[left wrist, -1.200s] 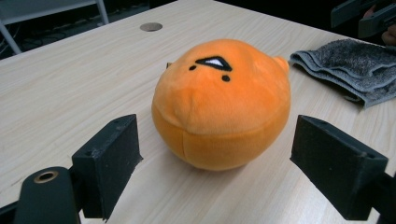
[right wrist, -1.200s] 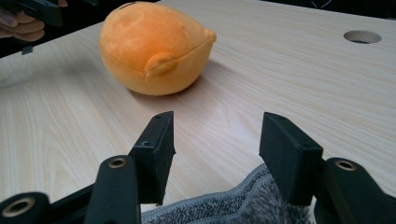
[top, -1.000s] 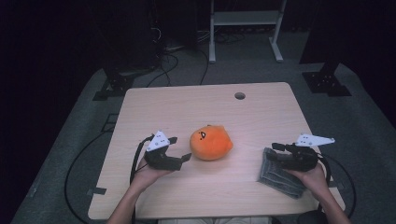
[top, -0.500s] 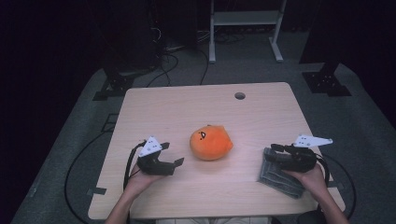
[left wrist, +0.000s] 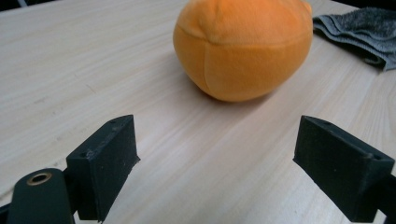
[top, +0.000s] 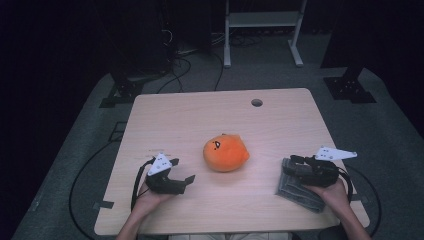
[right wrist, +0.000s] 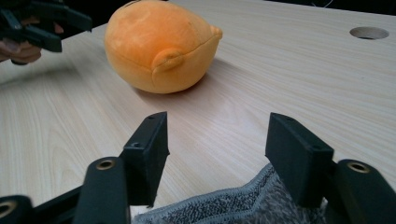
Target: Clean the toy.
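An orange plush is being left lying mid-table, clear of the left gripper, whose jaws are being held apart, while the right gripper, its jaws just opening wider with nothing pinched, is being held over a grey towel.

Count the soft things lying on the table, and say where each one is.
2. The orange plush toy lies near the middle of the table. The folded grey towel lies at the near right edge, under the right gripper. Nothing else soft shows.
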{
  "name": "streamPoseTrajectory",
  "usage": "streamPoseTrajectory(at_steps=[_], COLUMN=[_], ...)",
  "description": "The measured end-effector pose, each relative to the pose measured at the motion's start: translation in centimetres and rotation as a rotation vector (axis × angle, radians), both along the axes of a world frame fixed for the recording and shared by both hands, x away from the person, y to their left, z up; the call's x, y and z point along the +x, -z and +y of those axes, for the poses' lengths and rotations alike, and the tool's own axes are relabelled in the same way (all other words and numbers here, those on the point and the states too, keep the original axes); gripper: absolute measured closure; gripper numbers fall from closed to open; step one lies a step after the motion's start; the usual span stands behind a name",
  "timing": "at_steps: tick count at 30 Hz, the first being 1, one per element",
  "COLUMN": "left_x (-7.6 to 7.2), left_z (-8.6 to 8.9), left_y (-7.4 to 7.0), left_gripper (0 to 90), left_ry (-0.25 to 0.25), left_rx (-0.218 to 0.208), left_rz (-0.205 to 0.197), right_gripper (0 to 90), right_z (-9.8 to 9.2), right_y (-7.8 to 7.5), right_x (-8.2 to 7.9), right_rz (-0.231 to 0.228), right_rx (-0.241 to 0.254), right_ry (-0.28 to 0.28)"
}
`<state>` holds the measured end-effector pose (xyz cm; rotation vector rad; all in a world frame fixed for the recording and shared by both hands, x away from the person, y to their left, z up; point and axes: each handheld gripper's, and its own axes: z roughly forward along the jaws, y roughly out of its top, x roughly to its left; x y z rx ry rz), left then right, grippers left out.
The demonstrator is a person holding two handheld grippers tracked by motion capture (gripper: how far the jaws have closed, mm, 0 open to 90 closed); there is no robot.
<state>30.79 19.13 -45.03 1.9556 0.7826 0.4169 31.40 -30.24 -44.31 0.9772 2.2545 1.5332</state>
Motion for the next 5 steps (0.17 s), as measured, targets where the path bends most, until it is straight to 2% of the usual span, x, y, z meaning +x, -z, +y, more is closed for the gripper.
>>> streamPoseTrajectory(at_steps=[5], left_x=[-0.1], left_z=[-0.04], left_y=[0.31], left_gripper=[11.7], left_ry=[-0.001], left_rx=[0.009], left_rz=[-0.008], right_gripper=[34.9], right_z=[-0.07], right_y=[-0.03], right_x=[-0.63], right_rz=[-0.019], right_rx=[0.024], right_ry=[0.015])
